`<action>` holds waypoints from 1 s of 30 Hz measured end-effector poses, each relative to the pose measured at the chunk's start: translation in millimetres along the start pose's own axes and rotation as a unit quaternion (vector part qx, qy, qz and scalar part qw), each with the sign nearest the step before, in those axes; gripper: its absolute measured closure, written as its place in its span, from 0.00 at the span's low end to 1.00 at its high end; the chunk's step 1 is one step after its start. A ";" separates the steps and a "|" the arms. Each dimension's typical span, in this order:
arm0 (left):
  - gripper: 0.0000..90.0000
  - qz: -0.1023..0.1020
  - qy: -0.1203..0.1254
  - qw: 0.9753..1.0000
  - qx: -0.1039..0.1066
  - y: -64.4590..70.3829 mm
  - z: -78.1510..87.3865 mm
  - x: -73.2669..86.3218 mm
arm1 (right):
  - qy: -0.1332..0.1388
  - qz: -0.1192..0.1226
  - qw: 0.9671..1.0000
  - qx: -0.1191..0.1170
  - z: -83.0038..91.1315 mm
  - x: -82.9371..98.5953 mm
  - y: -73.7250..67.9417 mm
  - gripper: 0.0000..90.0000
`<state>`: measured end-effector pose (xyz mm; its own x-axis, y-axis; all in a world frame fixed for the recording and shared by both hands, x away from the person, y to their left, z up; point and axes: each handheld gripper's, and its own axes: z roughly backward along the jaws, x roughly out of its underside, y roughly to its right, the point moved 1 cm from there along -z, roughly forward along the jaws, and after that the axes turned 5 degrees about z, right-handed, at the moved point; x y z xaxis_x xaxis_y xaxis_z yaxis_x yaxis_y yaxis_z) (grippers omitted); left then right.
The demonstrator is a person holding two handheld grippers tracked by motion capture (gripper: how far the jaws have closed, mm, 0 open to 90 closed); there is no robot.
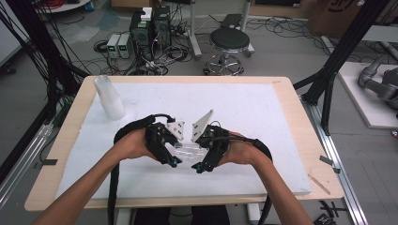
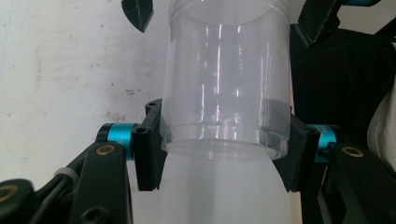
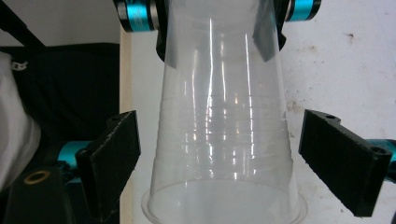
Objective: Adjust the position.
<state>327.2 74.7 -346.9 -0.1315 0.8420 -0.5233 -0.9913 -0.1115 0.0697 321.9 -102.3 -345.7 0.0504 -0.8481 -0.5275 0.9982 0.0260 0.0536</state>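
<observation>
Left hand-held gripper (image 2: 224, 154) is clamped on the narrow base end of a clear plastic cup (image 2: 229, 84), pads pressed to both sides. Right hand-held gripper (image 3: 219, 163) stands wide open astride the rim end of the cup, pads clear of the wall. The cup is held lying level between both grippers, above the white surface (image 1: 263, 108). A stack of cups (image 1: 109, 96) stands well apart.

Risks: thin wall may buckle under a hard squeeze; nested cups, if any, may separate unevenly.
</observation>
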 end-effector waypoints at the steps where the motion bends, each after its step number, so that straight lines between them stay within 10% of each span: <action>1: 0.48 -0.001 0.001 1.000 0.000 -0.3 0.0 0.5 | 0.005 -0.003 1.000 0.001 0.4 0.2 0.0 0.14; 10: 0.48 0.021 0.074 0.997 0.006 -3.4 -5.3 21.2 | 0.112 -0.014 0.993 0.027 19.3 12.3 2.2 0.14; 16: 0.48 0.040 0.141 0.989 0.003 -3.7 -8.4 37.3 | 0.173 -0.031 0.984 0.041 29.8 26.1 2.6 0.14; 21: 0.48 0.062 0.241 0.968 0.013 -5.3 -9.6 55.8 | 0.240 -0.054 0.968 0.049 36.8 43.3 -0.5 0.14; 22: 0.48 0.062 0.241 0.968 0.013 -5.3 -9.6 55.8 | 0.257 -0.060 0.963 0.050 37.1 47.0 -0.8 0.14; 23: 0.48 0.070 0.277 0.958 0.015 -4.2 -10.9 60.2 | 0.268 -0.063 0.960 0.050 37.2 49.7 -1.2 0.14; 25: 0.48 0.073 0.302 0.950 0.021 -4.0 -12.4 63.9 | 0.285 -0.068 0.955 0.052 36.3 54.2 -2.5 0.14; 26: 0.48 0.073 0.302 0.950 0.021 -4.0 -12.4 63.9 | 0.293 -0.071 0.952 0.049 35.4 55.9 -3.4 0.14; 27: 0.48 0.074 0.324 0.943 0.023 -3.9 -14.4 67.0 | 0.296 -0.070 0.951 0.051 34.8 57.4 -3.9 0.14; 30: 0.48 0.079 0.349 0.934 0.026 -3.9 -18.1 71.3 | 0.310 -0.071 0.946 0.055 32.4 60.4 -5.5 0.14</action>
<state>321.8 125.6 -399.9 -0.2614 0.2667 -0.9277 -0.9607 -0.1646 0.2234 318.4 -170.9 -350.4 -0.0417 -0.3639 -0.9305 0.9886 -0.1501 0.0143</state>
